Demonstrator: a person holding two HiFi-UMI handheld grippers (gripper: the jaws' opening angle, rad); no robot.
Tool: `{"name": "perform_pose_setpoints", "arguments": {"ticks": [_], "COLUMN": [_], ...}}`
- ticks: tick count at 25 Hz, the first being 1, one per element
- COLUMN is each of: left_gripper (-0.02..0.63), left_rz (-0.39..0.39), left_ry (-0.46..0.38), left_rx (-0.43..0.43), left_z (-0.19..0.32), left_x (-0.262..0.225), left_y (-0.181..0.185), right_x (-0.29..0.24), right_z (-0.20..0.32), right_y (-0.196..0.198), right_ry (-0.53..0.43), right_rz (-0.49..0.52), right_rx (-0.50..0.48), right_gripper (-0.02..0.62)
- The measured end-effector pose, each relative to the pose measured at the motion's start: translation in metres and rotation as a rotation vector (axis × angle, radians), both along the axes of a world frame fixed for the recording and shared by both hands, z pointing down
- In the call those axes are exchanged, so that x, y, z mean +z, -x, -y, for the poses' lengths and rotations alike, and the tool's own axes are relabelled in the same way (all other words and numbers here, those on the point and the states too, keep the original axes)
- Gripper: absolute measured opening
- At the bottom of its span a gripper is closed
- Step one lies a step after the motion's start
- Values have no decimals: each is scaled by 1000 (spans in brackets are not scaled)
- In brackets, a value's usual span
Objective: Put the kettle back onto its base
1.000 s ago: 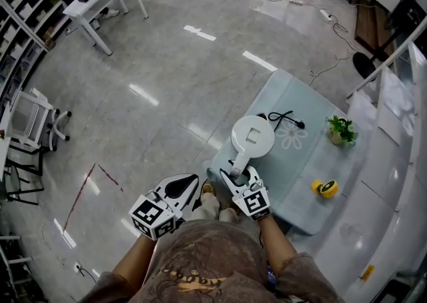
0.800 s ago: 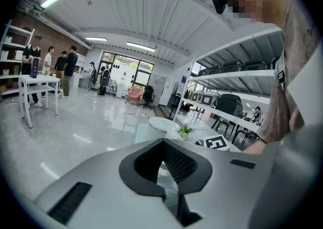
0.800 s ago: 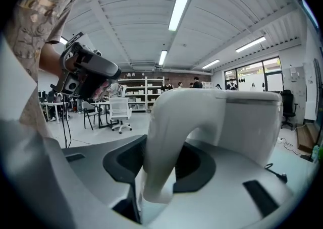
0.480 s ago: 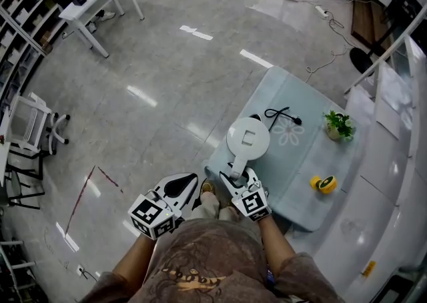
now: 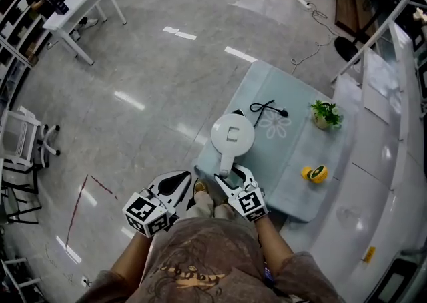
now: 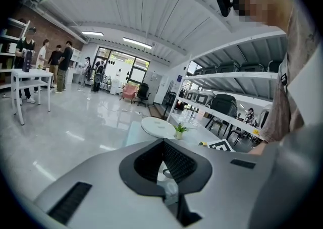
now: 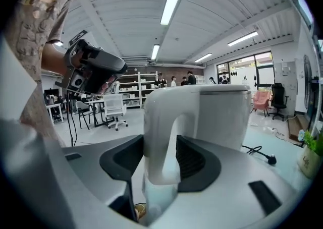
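The white kettle [image 5: 233, 135] stands upright on the pale green table [image 5: 293, 161], lid up, and hides most of its base. The base's black cord [image 5: 267, 108] trails out behind it. My right gripper [image 5: 229, 173] reaches in from the table's near edge with the kettle's handle [image 7: 160, 137] between its jaws. The jaws are opening and the pads no longer press on the handle. My left gripper [image 5: 189, 175] hangs over the floor left of the table, shut with nothing in it. From the left gripper view the kettle [image 6: 157, 127] shows just past the closed tips [image 6: 162, 142].
A small potted plant [image 5: 323, 115] stands at the table's far right and a yellow tape roll [image 5: 315, 173] lies at its near right. Shelving runs along the right. A white desk [image 5: 73, 5] and a chair [image 5: 27, 141] stand far off across the glossy floor.
The right gripper's jaws have spread apart around the kettle's handle. The kettle stays at the same spot by its cord. The left gripper has hardly moved.
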State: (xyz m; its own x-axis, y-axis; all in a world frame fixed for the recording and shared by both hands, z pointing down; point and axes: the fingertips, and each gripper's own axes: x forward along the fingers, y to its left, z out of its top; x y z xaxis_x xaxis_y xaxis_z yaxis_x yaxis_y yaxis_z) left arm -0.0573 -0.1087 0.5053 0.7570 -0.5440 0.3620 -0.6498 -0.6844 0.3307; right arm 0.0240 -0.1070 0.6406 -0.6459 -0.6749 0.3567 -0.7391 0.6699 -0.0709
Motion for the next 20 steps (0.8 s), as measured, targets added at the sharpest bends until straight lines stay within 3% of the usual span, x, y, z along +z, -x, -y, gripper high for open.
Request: {"name": "perform_pose_setpoints", "arguments": {"ticks": [7, 15, 20], "left_gripper": [21, 21, 21], "left_rz": [-21, -67, -84], "left_ry": [-20, -71, -116], "left_rx": [97, 208, 247], "left_z": [18, 49, 65], "left_x": [1, -15, -30], "left_y": [-24, -54, -61], "right_x": [-20, -76, -113], "right_z": [-17, 1, 7], "right_y": [-38, -110, -132], "right_ry": [29, -29, -53], "right_rz": [-6, 6, 41], "right_rx": [83, 328, 426], "right_gripper": [213, 201, 199]}}
